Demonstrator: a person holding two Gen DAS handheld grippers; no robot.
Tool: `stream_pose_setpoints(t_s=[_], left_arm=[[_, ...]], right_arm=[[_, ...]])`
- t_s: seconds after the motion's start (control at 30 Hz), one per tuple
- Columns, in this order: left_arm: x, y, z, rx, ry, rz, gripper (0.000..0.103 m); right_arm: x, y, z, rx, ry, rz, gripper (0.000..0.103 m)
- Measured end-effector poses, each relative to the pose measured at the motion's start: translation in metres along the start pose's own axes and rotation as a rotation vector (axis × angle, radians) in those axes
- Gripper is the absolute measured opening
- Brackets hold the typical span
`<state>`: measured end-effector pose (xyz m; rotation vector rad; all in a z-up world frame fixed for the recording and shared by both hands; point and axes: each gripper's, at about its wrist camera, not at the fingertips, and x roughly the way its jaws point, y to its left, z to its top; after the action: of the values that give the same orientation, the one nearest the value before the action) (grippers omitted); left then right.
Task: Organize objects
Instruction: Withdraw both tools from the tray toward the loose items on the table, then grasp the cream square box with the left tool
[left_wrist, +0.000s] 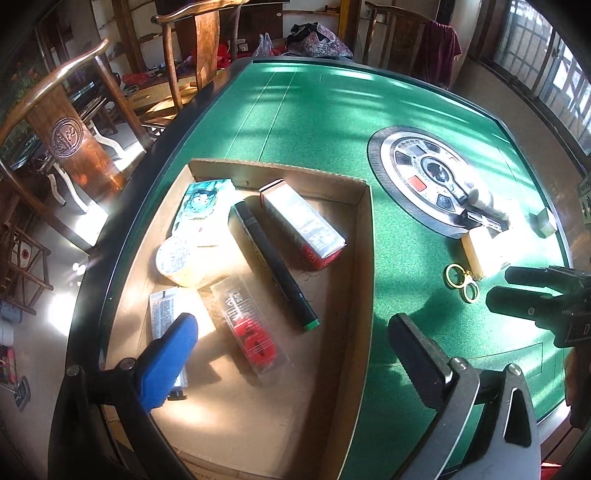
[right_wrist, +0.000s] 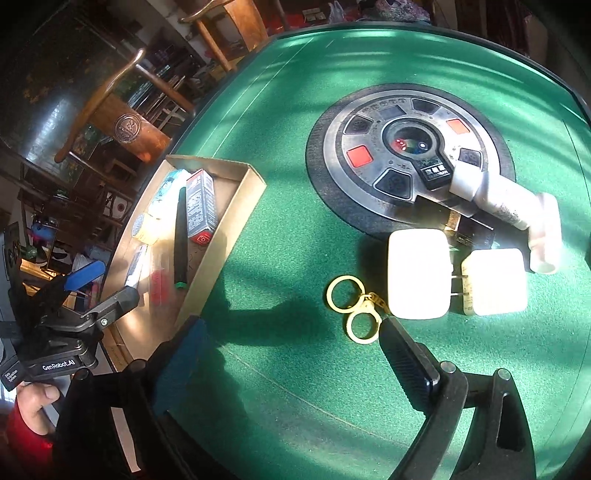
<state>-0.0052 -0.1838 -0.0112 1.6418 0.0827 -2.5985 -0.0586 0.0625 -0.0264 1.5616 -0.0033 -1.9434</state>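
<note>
A shallow cardboard tray (left_wrist: 364, 236) (right_wrist: 236, 210) sits at the green table's left edge. It holds a black marker (left_wrist: 273, 264), a silver-red box (left_wrist: 303, 225), a clear case with red contents (left_wrist: 249, 326), a round tub (left_wrist: 177, 264), a tissue pack (left_wrist: 203, 206) and a white tube (left_wrist: 164, 310). My left gripper (left_wrist: 291, 332) is open and empty above the tray. My right gripper (right_wrist: 291, 343) is open and empty over the felt, close to a gold double-ring keychain (right_wrist: 356, 308) (left_wrist: 461, 280). Two white chargers (right_wrist: 419, 273) (right_wrist: 495, 282) and a white tube (right_wrist: 506, 206) lie beyond.
A round metal control disc (right_wrist: 399, 158) (left_wrist: 417, 173) is set in the table's middle. Wooden chairs (left_wrist: 74, 136) stand beyond the left rim. A small white cube (left_wrist: 545, 221) lies at the right. The right gripper (left_wrist: 524, 295) shows in the left wrist view.
</note>
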Motion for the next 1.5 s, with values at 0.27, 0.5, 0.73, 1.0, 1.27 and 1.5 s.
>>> stream_pose_setpoints(t_s=[0.27,0.5,0.73,1.0,1.27,1.5], left_arm=[[0.004,-0.032,0.012,0.067,-0.004,-0.044,0.102],[0.015,-0.071,0.020,0.137,0.021,-0.113,0.102],[0.030,-0.113,0.026,0.210,0.058,-0.171,0.102],[0.053,-0.154,0.032,0.215,0.114,-0.243,0.102],[0.070,-0.169,0.039,0.198,0.131,-0.234,0.102],[0.085,-0.179,0.057,0.140,0.152,-0.255,0.100]], right_arm=[[-0.019,-0.039,-0.010,0.097,-0.040,-0.040,0.098],[-0.033,-0.071,-0.024,0.180,-0.065,-0.069,0.098],[-0.044,-0.094,-0.038,0.242,-0.089,-0.093,0.098],[-0.054,-0.113,-0.049,0.297,-0.109,-0.105,0.098],[-0.058,-0.122,-0.053,0.322,-0.115,-0.107,0.098],[-0.061,-0.126,-0.055,0.327,-0.118,-0.106,0.098]])
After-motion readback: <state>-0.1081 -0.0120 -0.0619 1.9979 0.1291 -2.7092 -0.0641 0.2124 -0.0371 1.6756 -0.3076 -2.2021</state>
